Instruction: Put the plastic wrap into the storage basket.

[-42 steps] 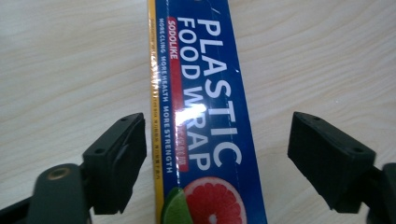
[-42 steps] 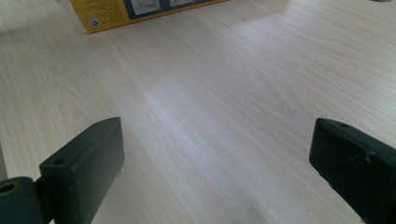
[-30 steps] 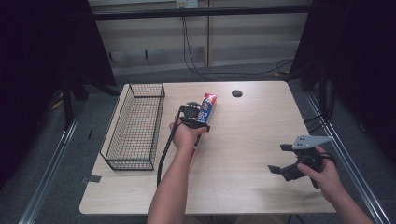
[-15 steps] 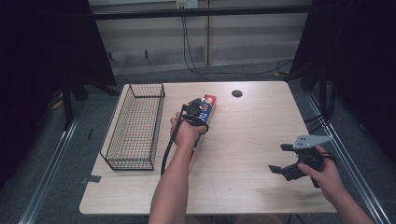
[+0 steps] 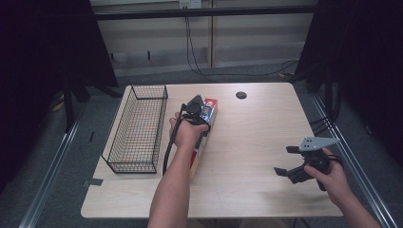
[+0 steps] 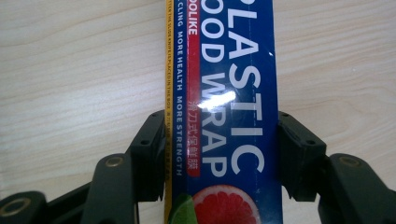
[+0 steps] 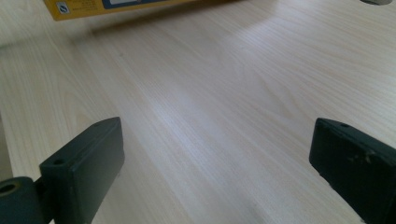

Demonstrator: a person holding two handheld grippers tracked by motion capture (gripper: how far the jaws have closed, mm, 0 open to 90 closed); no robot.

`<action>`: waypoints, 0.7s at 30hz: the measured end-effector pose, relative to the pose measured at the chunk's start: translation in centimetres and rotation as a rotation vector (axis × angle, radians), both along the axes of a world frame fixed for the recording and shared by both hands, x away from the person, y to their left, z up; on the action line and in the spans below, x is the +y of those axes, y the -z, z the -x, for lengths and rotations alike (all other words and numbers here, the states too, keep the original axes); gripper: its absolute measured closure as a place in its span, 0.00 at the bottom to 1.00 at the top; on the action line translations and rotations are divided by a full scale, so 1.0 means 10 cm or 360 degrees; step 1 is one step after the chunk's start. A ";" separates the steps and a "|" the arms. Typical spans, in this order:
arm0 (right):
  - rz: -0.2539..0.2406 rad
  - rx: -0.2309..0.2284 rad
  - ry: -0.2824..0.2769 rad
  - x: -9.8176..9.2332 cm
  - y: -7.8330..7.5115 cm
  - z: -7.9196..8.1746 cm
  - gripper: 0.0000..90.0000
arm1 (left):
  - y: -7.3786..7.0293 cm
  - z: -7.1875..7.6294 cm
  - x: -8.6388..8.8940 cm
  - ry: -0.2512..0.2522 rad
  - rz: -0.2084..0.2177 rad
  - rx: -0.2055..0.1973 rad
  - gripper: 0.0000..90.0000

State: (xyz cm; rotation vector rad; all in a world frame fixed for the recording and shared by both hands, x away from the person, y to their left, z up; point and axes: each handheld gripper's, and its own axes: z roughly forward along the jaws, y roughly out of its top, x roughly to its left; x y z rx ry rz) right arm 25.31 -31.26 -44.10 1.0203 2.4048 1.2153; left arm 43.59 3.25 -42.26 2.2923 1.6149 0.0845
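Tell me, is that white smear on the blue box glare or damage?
Glare: in the left gripper view, light reflects off the glossy plastic wrap box near the lettering; in the right gripper view, a soft sheen lies on the table and the near tool is blurred.

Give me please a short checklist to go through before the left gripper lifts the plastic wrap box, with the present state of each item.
1. Jaws on both long sides of the plastic food wrap box: ok, the left gripper has one jaw against each side.
2. Grip is firm enough to lift: cannot tell, the jaws touch the box but the pressure is not visible.
3. Grip is near the middle of the box: not ok, in the high view the gripper sits near the far end of the box.
4. Wire basket is free to receive it: ok, it looks empty.
5. Right gripper is out of the way: ok, open, over bare table, far from the box.
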 end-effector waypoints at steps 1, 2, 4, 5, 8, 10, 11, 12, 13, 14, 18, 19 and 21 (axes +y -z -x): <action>0.0001 0.0001 0.0008 0.00 0.00 0.00 0.03 | -0.04 0.01 0.02 -0.0007 0.0008 0.0000 0.48; 0.0001 0.0001 0.0008 0.00 0.00 0.00 0.03 | -0.04 0.01 0.02 -0.0007 0.0008 0.0000 0.48; -0.0003 0.0001 0.0012 -0.01 -0.01 0.00 0.03 | -0.08 0.01 0.03 -0.0018 0.0020 0.0001 0.48; -0.0005 0.0000 0.0008 -0.01 -0.01 0.00 0.03 | -0.12 0.02 0.05 -0.0017 0.0015 0.0000 0.48; -0.0006 0.0003 0.0004 -0.01 -0.01 0.00 0.03 | -0.16 0.02 0.07 -0.0027 0.0022 0.0005 0.48; 0.0004 -0.0004 0.0008 0.00 0.00 0.00 0.03 | -0.20 0.03 0.08 -0.0043 0.0027 -0.0004 0.48; 0.0001 0.0005 0.0006 0.00 0.00 0.00 0.03 | -0.23 0.03 0.09 -0.0049 0.0028 0.0001 0.48; 0.0001 0.0005 0.0005 0.01 0.00 0.00 0.03 | -0.25 0.03 0.09 -0.0051 0.0028 0.0008 0.48; 0.0001 0.0005 0.0005 0.01 0.00 0.00 0.03 | -0.25 0.03 0.09 -0.0051 0.0028 0.0008 0.48; -0.0005 -0.0004 0.0000 0.01 0.00 0.00 0.03 | -0.27 0.04 0.11 -0.0062 0.0040 0.0002 0.48; -0.0012 0.0004 0.0003 0.01 -0.01 0.00 0.03 | -0.30 0.04 0.13 -0.0061 0.0026 -0.0004 0.48; -0.0012 0.0004 0.0003 0.01 -0.01 0.00 0.03 | -0.31 0.05 0.13 -0.0069 0.0030 -0.0003 0.48; -0.0013 0.0000 0.0000 0.01 -0.01 0.00 0.03 | -0.35 0.05 0.15 -0.0083 0.0037 0.0001 0.48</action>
